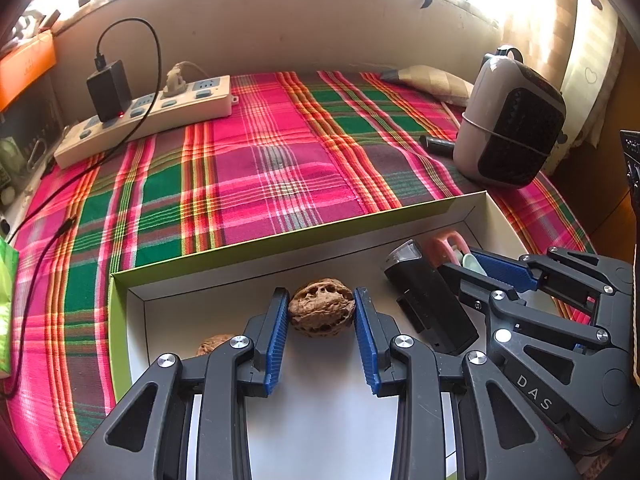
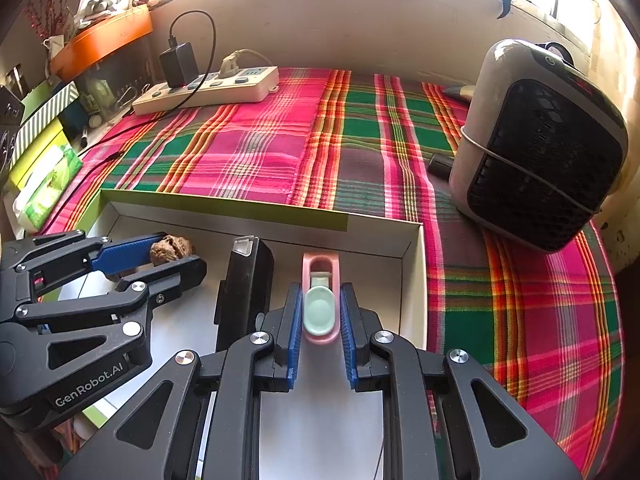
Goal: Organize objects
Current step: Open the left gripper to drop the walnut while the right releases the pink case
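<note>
- Plaid cloth (image 1: 280, 168) in pink, green and orange covers the table, under everything else.
- The box (image 2: 256, 210), shallow with a white floor and green outer walls, lies on the cloth at the near edge.
- A grey heater (image 2: 536, 144) with a black grille stands on the cloth to the right of the box, apart from it.
- A white power strip (image 1: 160, 120) lies at the far left, a black charger (image 1: 109, 90) plugged into it.
- A black device (image 1: 428, 300) with a clear end lies in the box, between the two grippers.
- The left gripper (image 1: 321, 312) grasps a walnut (image 1: 321, 307) between its blue pads, low over the box floor.
- The right gripper (image 2: 320, 320) is clenched on a pink clip (image 2: 320, 300) with a mint tab, inside the box near its right wall.
- A second walnut (image 1: 212, 343) sits on the box floor, partly hidden behind the left gripper's left finger.
</note>
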Motion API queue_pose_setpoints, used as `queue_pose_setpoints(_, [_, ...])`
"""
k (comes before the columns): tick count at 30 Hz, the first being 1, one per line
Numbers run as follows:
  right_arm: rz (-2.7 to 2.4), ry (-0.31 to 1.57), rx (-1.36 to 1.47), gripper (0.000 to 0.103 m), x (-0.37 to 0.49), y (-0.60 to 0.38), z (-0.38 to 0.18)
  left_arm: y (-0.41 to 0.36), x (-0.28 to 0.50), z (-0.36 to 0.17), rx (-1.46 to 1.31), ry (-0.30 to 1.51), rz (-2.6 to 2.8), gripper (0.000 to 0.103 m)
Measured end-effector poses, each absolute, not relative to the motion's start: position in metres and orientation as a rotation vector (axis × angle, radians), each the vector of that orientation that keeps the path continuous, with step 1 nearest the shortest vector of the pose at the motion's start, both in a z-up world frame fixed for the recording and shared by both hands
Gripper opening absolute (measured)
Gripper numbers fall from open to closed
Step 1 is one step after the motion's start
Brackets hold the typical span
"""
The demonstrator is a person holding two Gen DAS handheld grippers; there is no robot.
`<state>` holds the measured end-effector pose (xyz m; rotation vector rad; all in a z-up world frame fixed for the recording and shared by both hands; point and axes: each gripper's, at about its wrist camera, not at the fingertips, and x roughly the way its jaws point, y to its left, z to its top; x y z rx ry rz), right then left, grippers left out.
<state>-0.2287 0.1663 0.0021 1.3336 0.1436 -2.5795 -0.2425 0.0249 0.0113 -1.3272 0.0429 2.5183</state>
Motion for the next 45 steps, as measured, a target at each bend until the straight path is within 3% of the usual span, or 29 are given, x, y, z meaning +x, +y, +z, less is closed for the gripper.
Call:
queue_pose_setpoints(21, [-2.602,0.123,1.304,0.040,-0.219,0.169,0.010,0.018,-0.232,0.022,-1.302,0.035,2.539,0.037])
queue_pose_setpoints(45, [-2.661,0.084,1.226,0.040,-0.170,0.171,0.030,0.004,-0.179,0.043,-1.237,0.000,2.598,0.037])
